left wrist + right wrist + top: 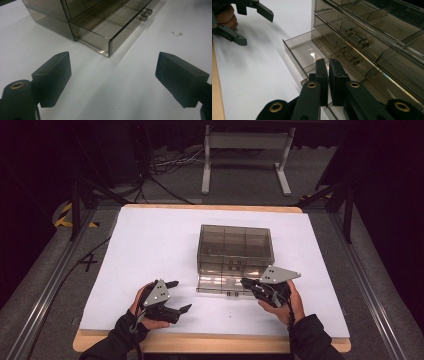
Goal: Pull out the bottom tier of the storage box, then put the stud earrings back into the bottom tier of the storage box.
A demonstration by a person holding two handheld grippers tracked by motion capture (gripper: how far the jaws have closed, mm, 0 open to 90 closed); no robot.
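A smoky see-through drawer box (235,245) stands mid-table on the white sheet (150,250). Its bottom drawer (217,284) is pulled out toward me, with bare divided compartments (105,28). My right gripper (246,283) sits at the drawer's front right. In the right gripper view its jaws (328,75) are pressed onto the drawer's thin front wall (293,58), beside a small knob (304,81). My left gripper (181,295) rests on the sheet left of the drawer, open and holding nothing (112,75). It also appears far off in the right gripper view (244,17).
A tiny metal piece (177,33) lies on the sheet beyond the drawer's front. Upper drawers carry clear knobs (362,42). The wooden table edge (210,344) runs along the near side. Metal rails (45,290) flank the table, and a stand (245,155) is behind it.
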